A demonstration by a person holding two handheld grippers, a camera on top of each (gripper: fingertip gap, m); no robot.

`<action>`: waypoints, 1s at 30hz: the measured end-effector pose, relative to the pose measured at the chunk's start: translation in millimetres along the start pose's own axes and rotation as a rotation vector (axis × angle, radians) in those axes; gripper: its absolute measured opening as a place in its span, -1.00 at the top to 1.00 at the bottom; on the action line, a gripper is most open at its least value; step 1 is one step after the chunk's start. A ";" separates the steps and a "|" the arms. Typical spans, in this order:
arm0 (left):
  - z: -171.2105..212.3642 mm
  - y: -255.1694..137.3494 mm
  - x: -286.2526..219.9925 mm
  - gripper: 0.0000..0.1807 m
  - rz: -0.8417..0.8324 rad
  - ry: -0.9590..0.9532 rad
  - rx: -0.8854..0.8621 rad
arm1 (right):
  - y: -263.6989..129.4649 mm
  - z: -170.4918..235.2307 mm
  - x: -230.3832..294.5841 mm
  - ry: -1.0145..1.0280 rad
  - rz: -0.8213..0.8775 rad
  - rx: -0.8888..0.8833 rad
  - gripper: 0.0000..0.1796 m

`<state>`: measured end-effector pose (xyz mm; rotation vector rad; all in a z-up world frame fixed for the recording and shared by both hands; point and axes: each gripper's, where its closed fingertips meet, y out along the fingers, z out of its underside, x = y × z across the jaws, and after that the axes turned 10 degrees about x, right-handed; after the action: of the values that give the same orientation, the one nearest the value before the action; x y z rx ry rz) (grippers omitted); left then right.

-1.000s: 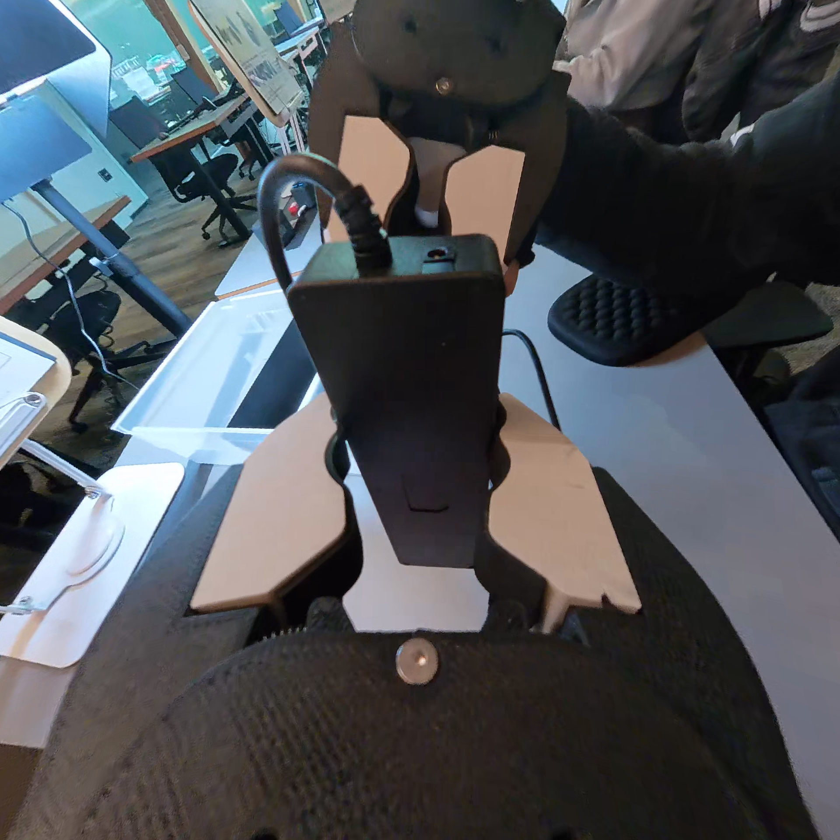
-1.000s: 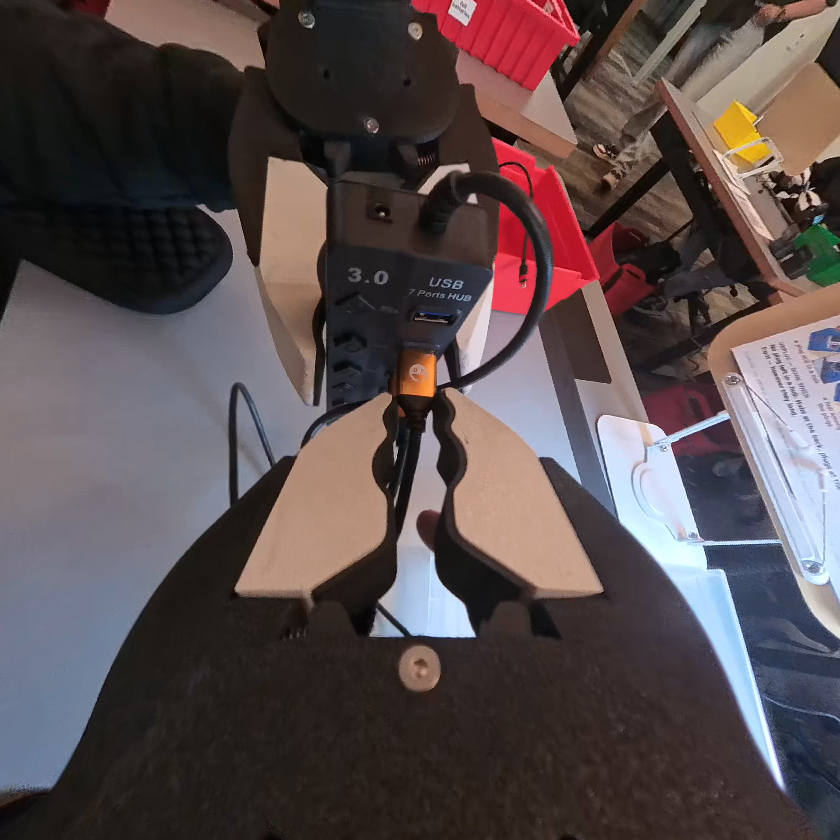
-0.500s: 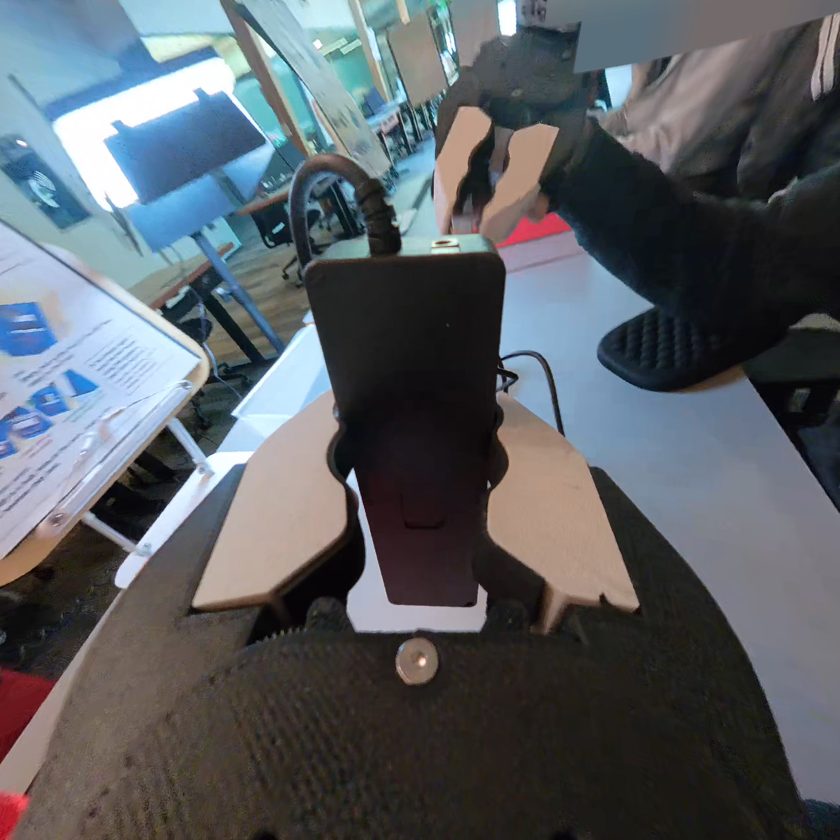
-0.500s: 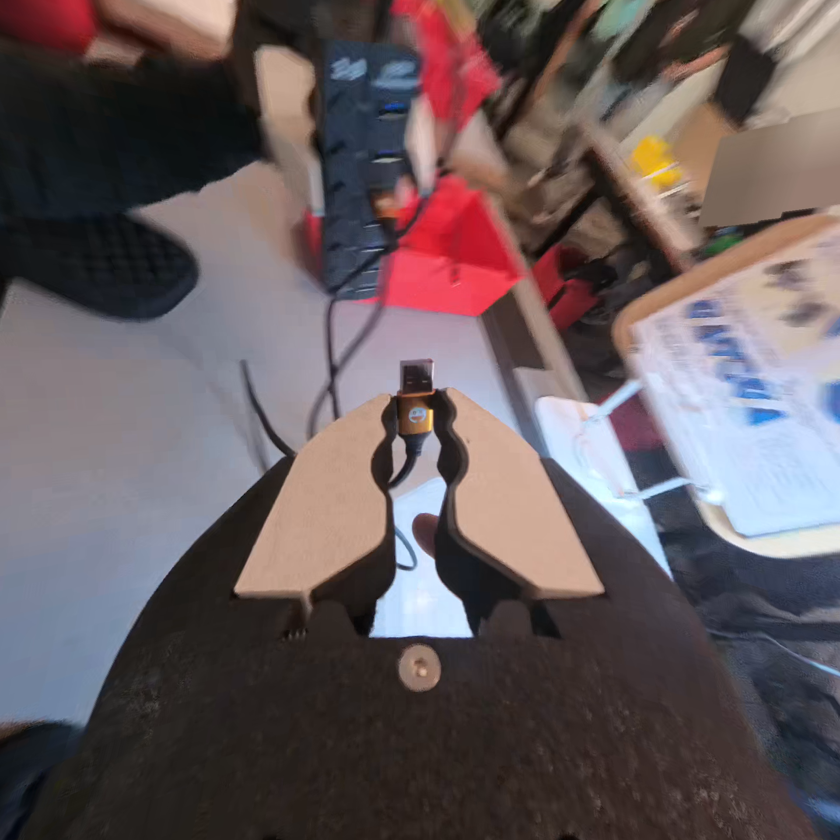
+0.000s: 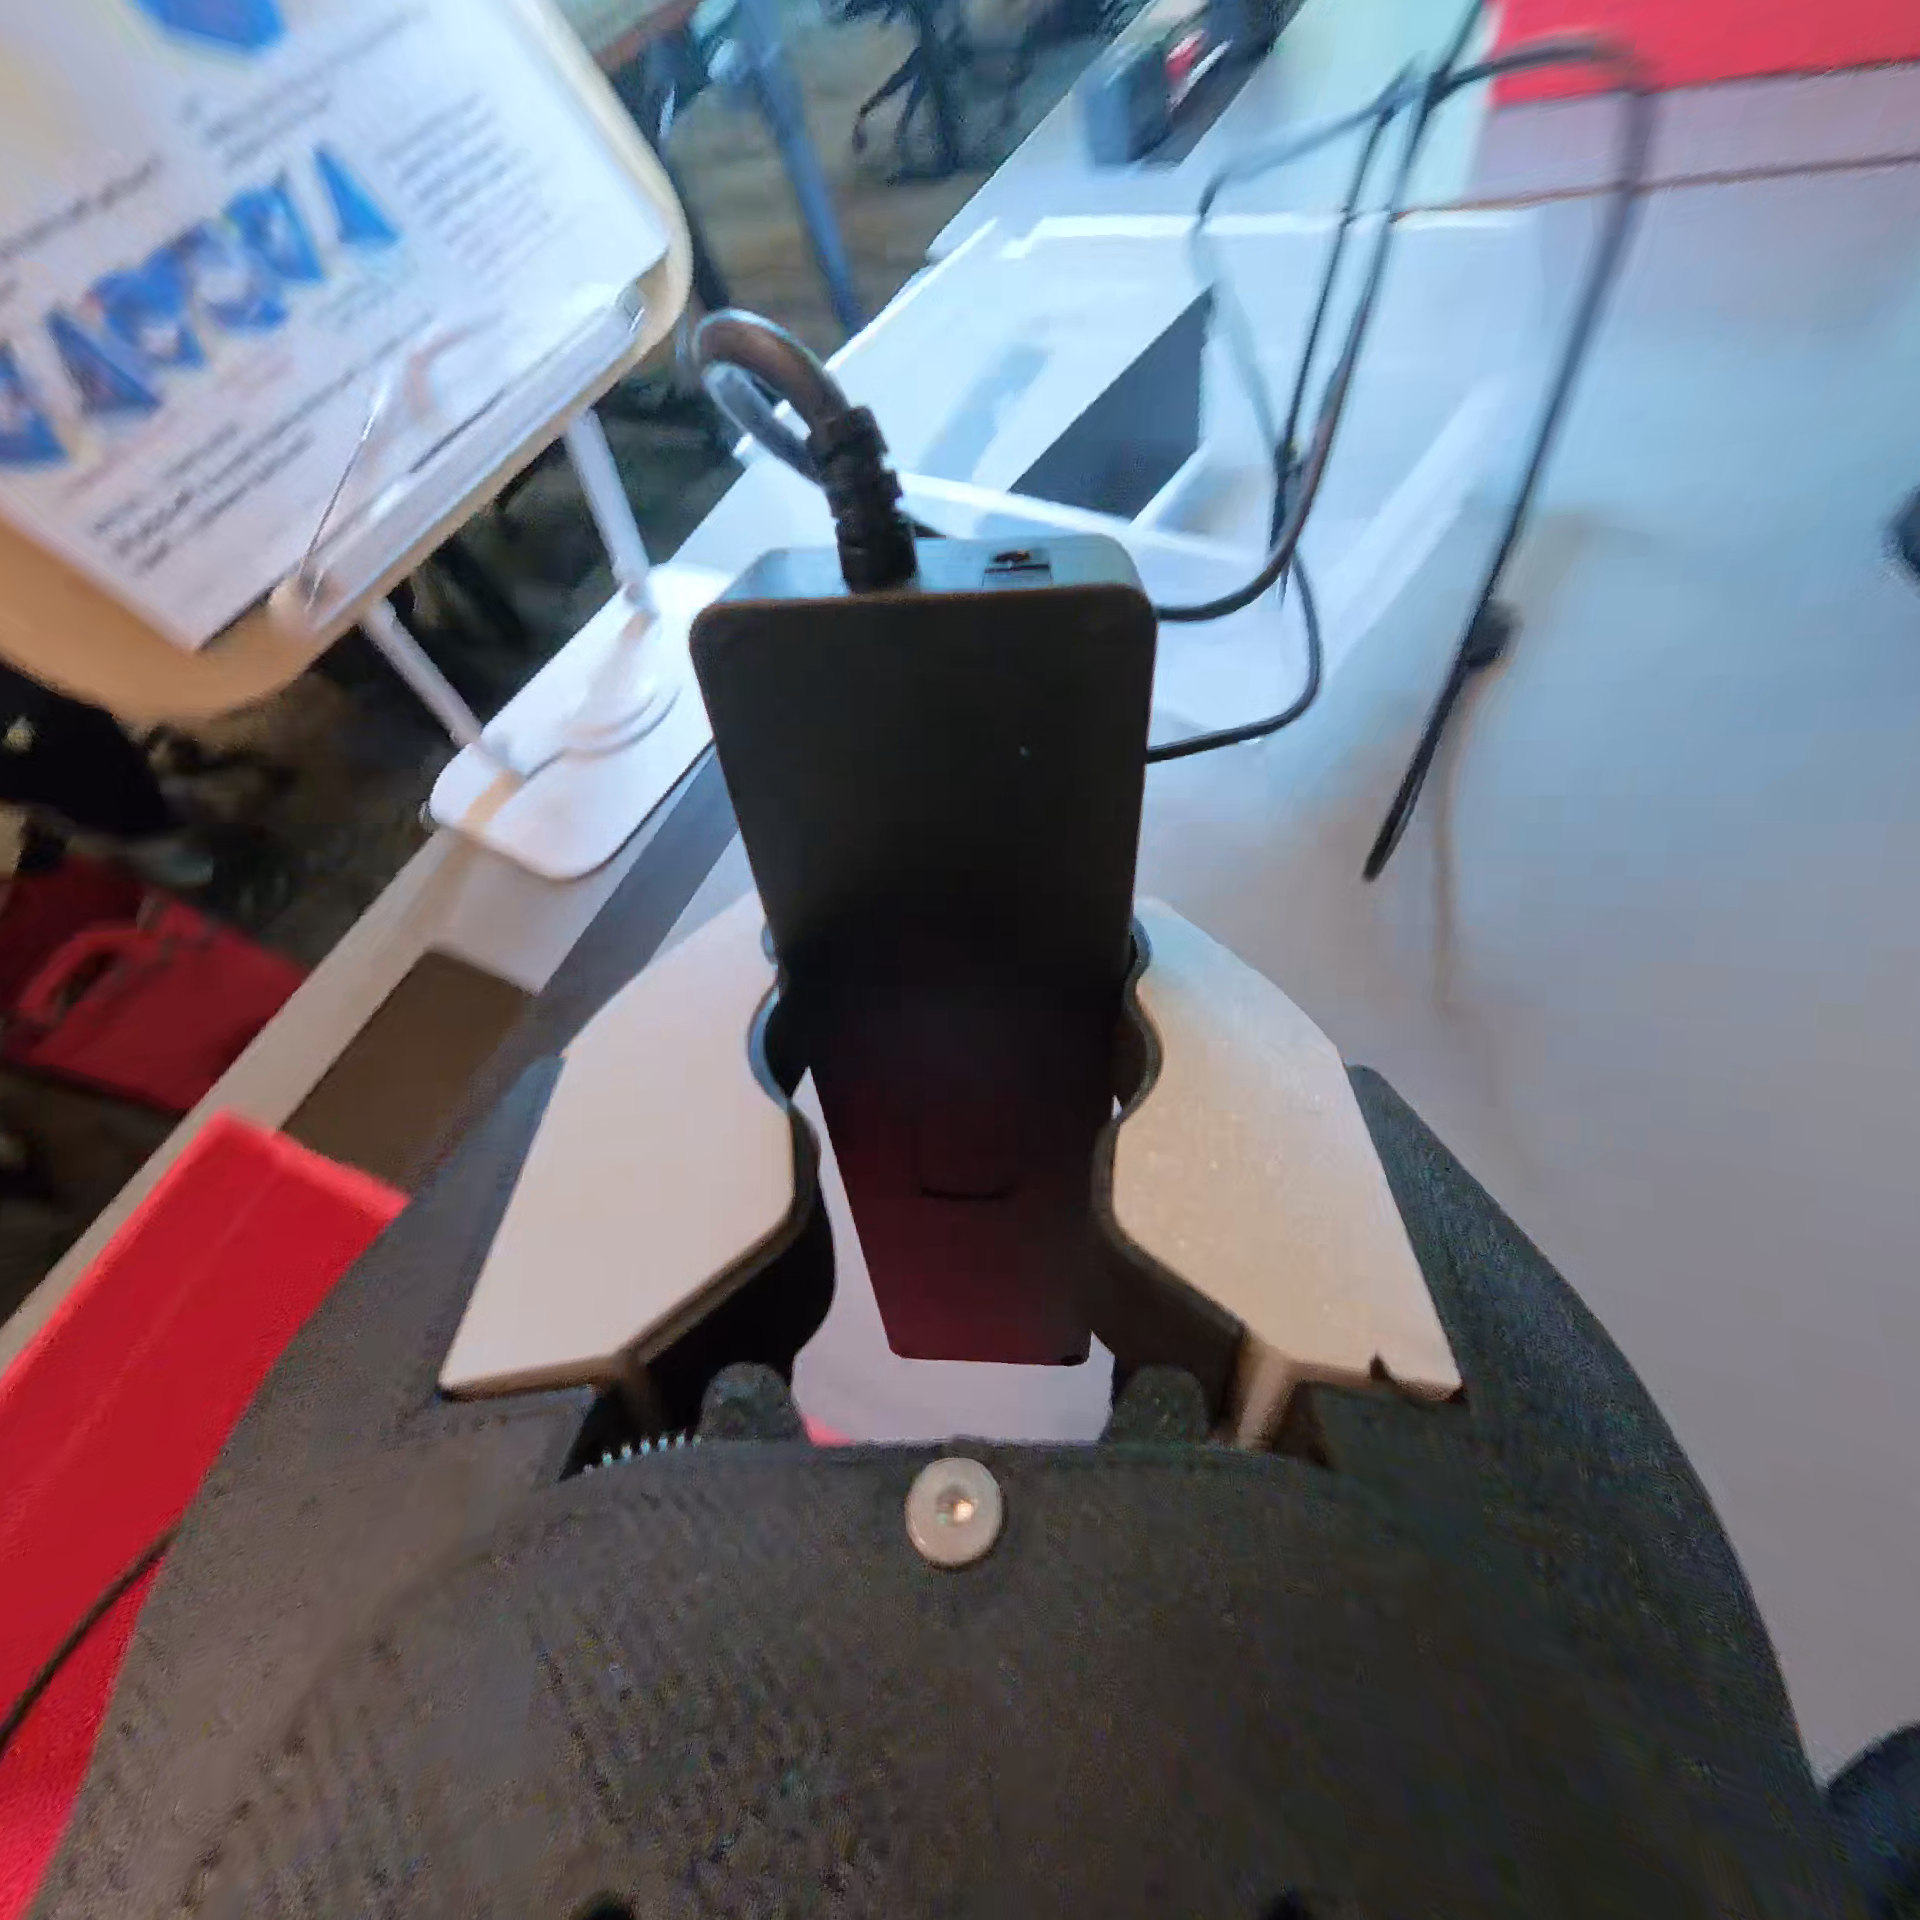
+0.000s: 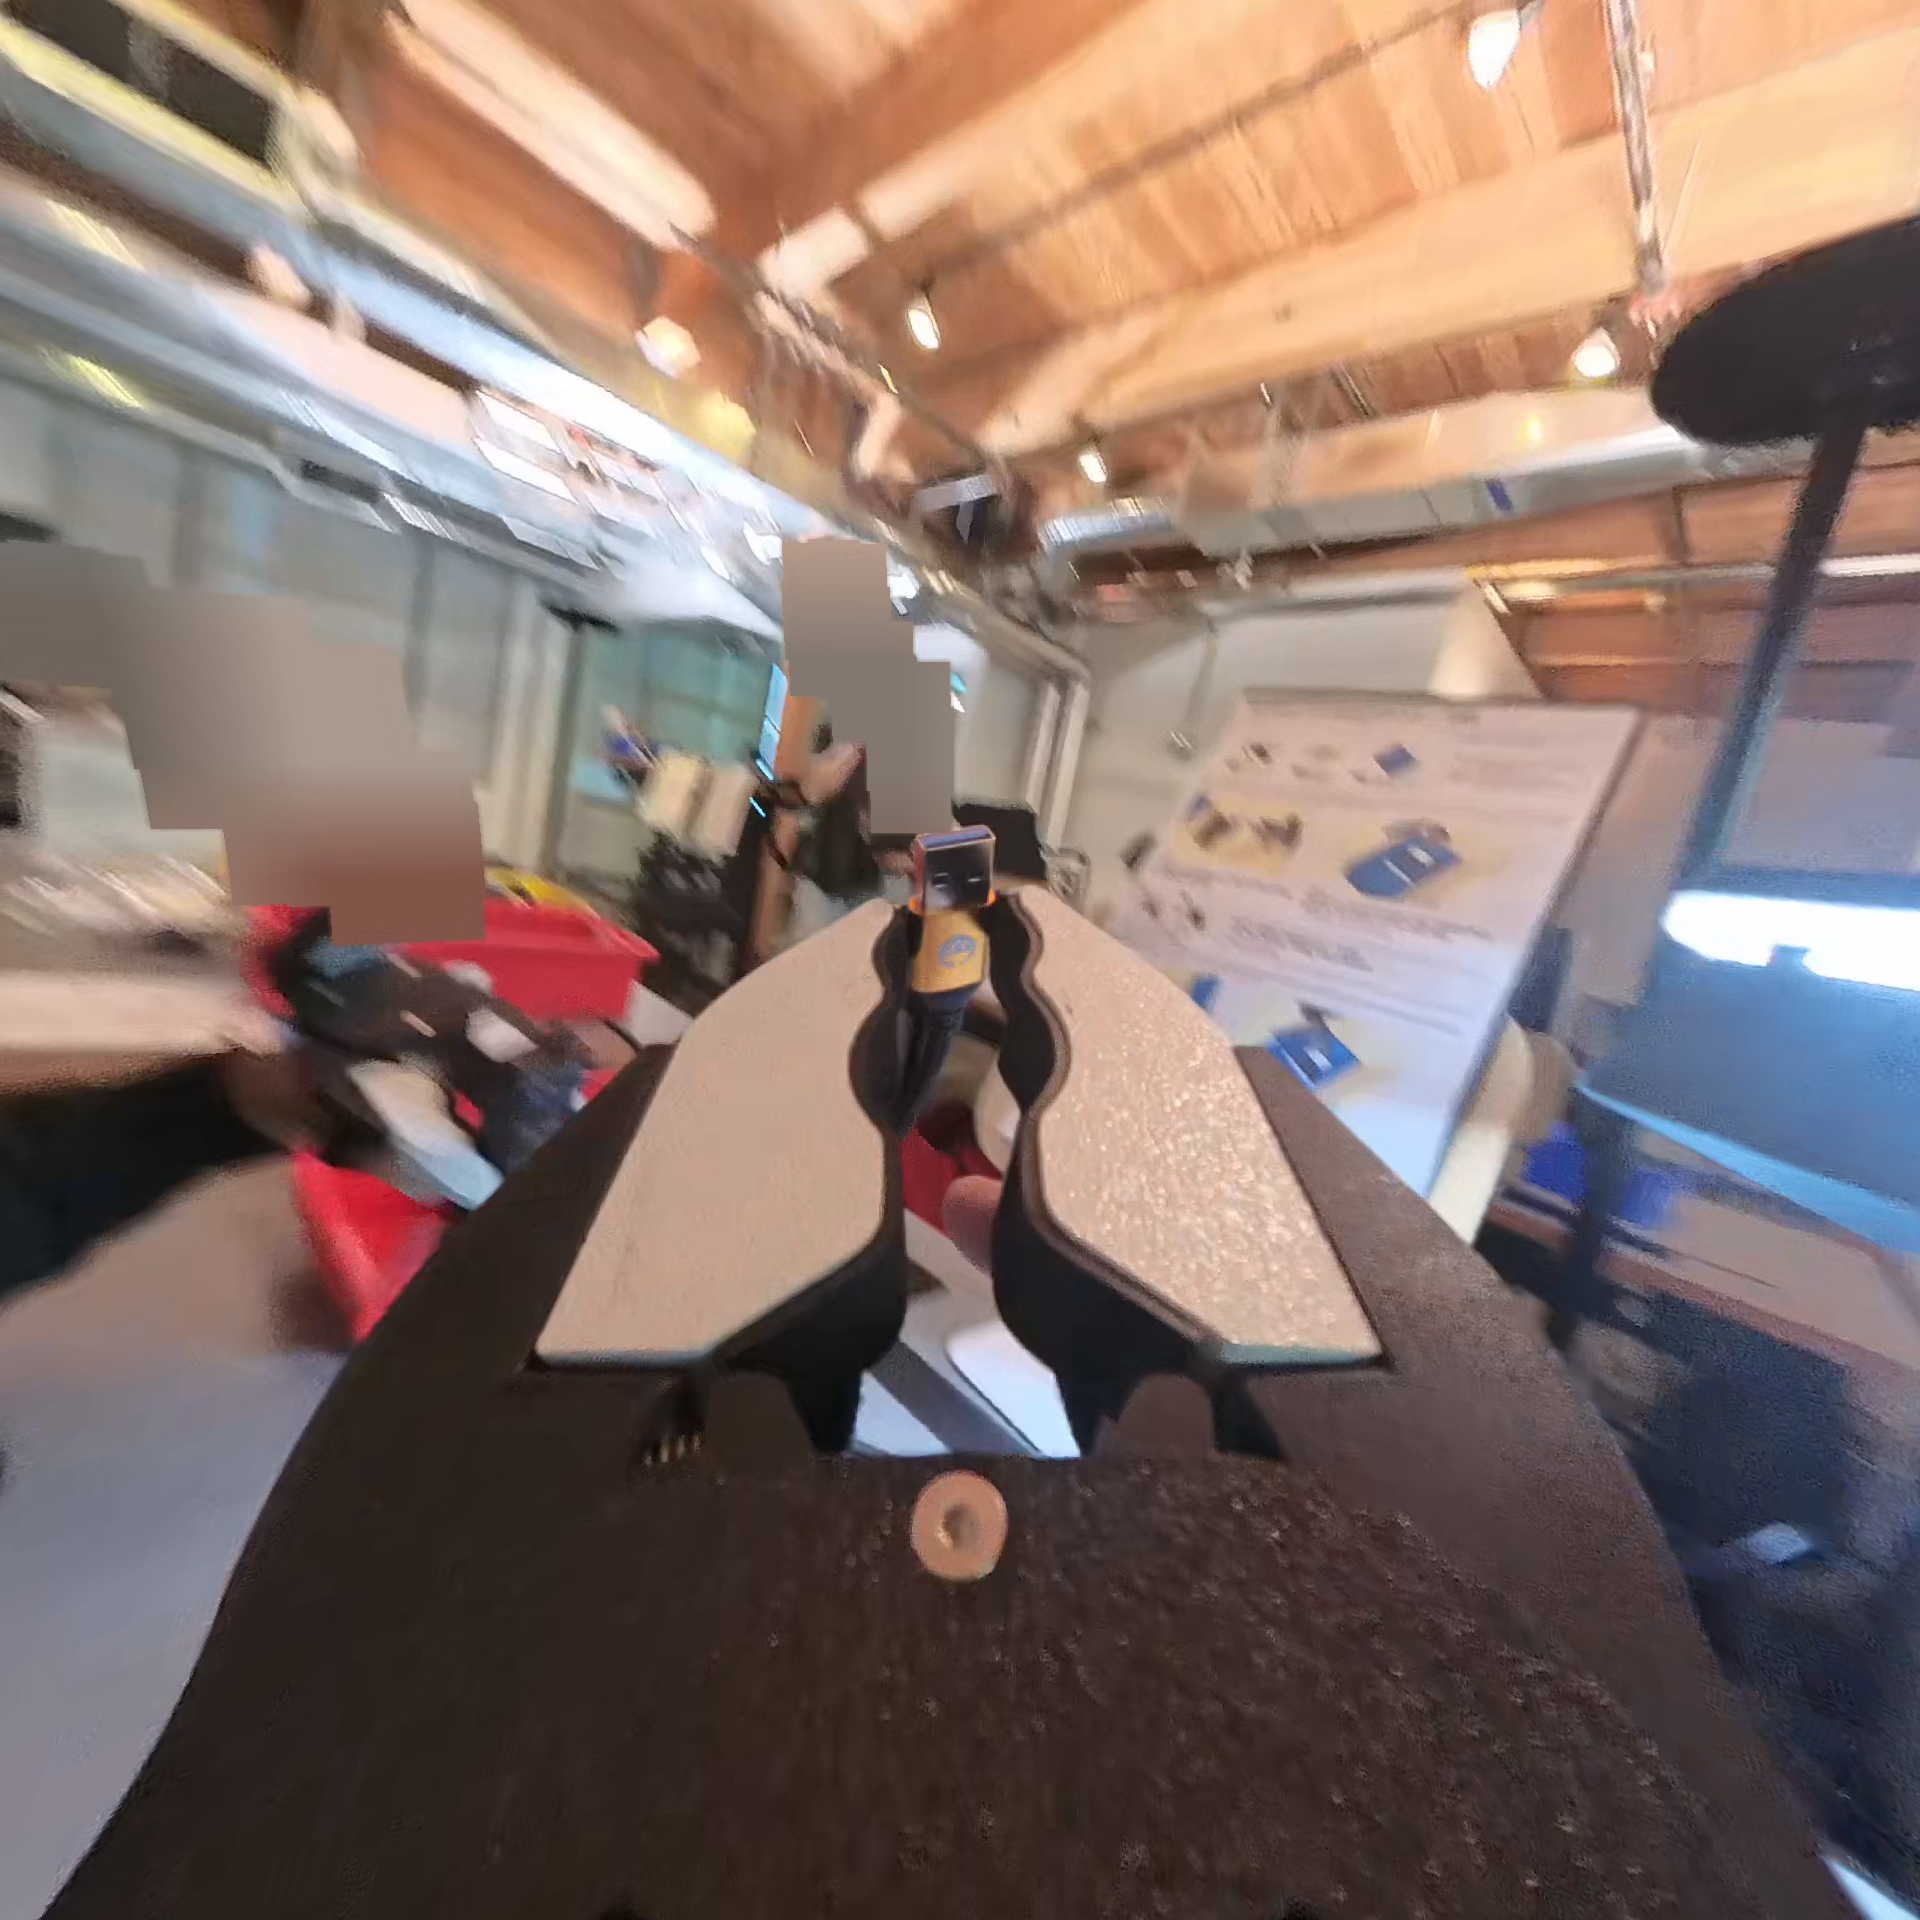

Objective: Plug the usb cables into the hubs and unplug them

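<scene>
Plug [image 6: 951, 935] sits free of the hub [image 5: 925, 894], pinched in the right gripper [image 6: 951, 914], aimed up at the ceiling. Left gripper [image 5: 951, 1023] clamps the hub above the white desk [image 5: 1683, 935]. Risk — cables [image 5: 1299, 416] snagging, plug twisting in the grip. Orange plug logo and instruction sheet [image 5: 260, 260] too blurred to read.

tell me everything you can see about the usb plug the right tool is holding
The usb plug has an orange-yellow metallic-looking shell with a small round blue mark, a bare silver connector with a dark inside at its tip, and a dark cable running back from it. It stands roughly upright, free in the air and plugged into nothing, its connector past the fingertips. The right tool is shut on its shell, one finger on each side; nothing else touches it.
</scene>
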<state>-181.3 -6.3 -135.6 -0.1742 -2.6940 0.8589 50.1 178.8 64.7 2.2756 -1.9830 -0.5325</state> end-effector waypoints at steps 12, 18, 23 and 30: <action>36.9 15.8 31.3 0.34 -0.088 -0.175 0.150 | -92.1 -103.0 8.6 0.085 -0.066 -0.354 0.84; 6.0 -12.3 9.5 0.36 0.067 -0.151 0.001 | -40.1 -48.9 -29.0 0.001 0.112 -0.093 0.84; -20.3 -38.4 -7.9 0.35 0.145 -0.095 -0.116 | 2.1 2.6 -41.8 0.017 0.088 0.090 0.84; -50.8 -75.5 -16.4 0.38 0.148 -0.053 -0.261 | 18.3 63.2 -37.8 0.128 0.052 0.267 0.84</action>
<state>-150.9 -43.5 -56.5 -0.4192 -2.8641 0.5528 9.5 223.2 18.6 2.3247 -2.1547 -0.1180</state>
